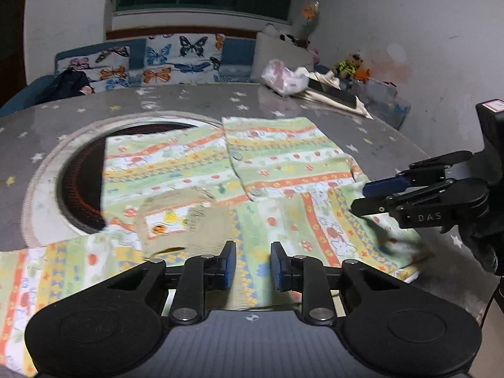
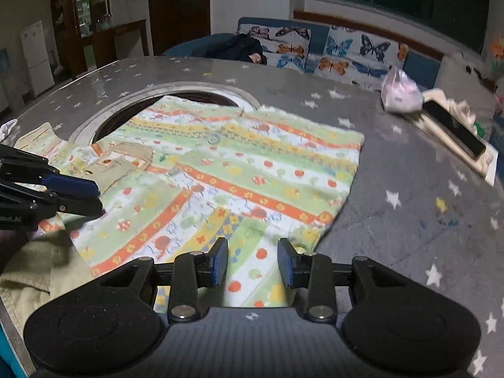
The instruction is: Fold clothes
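Note:
A striped green, orange and yellow child's shirt (image 1: 267, 170) with a beige collar (image 1: 186, 217) lies spread on the grey star-print table (image 1: 63, 110). Its right side is folded in over the body. My left gripper (image 1: 253, 266) is open, low over the shirt's near hem. My right gripper (image 2: 252, 263) is open over the shirt (image 2: 239, 163) near its right sleeve. Each gripper shows in the other's view: the right one (image 1: 365, 197) at the shirt's right edge, the left one (image 2: 97, 197) by the collar (image 2: 123, 163).
A round dark recess (image 1: 85, 176) in the table lies partly under the shirt. A pink plastic bag (image 1: 283, 77) and a phone on papers (image 2: 456, 129) sit at the far right. A butterfly-print sofa (image 1: 176, 60) stands behind the table.

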The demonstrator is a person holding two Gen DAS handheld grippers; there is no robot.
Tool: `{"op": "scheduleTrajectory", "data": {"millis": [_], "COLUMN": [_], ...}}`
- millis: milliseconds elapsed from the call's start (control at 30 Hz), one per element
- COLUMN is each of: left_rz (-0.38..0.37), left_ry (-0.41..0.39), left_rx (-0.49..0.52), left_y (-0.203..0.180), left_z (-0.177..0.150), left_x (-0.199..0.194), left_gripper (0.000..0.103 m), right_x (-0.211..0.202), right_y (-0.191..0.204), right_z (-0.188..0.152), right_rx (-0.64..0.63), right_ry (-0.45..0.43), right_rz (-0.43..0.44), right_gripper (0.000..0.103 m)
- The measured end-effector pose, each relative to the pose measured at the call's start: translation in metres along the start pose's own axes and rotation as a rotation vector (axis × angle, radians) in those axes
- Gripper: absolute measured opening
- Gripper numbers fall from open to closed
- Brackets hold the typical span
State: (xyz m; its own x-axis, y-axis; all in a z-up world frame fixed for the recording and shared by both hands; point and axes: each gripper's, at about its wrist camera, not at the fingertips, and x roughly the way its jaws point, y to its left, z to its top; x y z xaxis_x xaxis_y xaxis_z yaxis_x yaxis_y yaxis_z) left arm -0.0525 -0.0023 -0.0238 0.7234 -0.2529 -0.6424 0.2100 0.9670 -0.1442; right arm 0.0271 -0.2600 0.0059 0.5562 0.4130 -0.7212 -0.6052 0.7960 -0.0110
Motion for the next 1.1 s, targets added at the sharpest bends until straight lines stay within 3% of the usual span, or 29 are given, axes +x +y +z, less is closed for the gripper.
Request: {"op": "scheduleTrajectory", "data": {"millis": [133, 333, 500, 700, 933, 1000, 1033, 1100], "left_rz": [0.071, 0.28, 0.482, 0.708, 0.679, 0.646, 0.638, 0.633], "left_ry": [-0.03, -0.062, -0.08, -0.074, -0.052, -0.04, -0.039, -0.044], "left_rx": [-0.062, -0.171, -0.267, -0.346, -0.418, -0.432, -0.428, -0.416], "left_y": [0.024, 0.078, 0.132, 0.185, 0.209, 0.211, 0.209, 0.203], "left_z": [-0.002, -0.017, -0.037, -0.049, -0.053, -0.053, -0.053, -0.053], "left_x": [-0.022, -0.064, -0.099, -0.114, -0.108, -0.102, -0.099, -0.096], "left_gripper": [0.043, 0.05, 0.055, 0.056, 0.053, 0.03, 0.03, 0.016], "right_x": [-0.006, 0.012, 0.03, 0.015, 0.004, 0.003, 0.001, -0.002], "right_y": [0.023, 0.073, 0.099, 0.099, 0.093, 0.092, 0.091, 0.088], "right_z": [0.012, 0.027, 0.022, 0.025, 0.025, 0.024, 0.023, 0.021], "right_rx": [-0.041, -0.155, -0.219, -0.216, -0.189, -0.181, -0.175, -0.163], "right_ry": [-0.031, -0.03, -0.011, -0.023, -0.037, -0.041, -0.045, -0.052], "right_rz": [0.064, 0.161, 0.152, 0.158, 0.163, 0.16, 0.159, 0.157], "right_gripper": [0.036, 0.036, 0.038, 0.04, 0.041, 0.041, 0.042, 0.045]}}
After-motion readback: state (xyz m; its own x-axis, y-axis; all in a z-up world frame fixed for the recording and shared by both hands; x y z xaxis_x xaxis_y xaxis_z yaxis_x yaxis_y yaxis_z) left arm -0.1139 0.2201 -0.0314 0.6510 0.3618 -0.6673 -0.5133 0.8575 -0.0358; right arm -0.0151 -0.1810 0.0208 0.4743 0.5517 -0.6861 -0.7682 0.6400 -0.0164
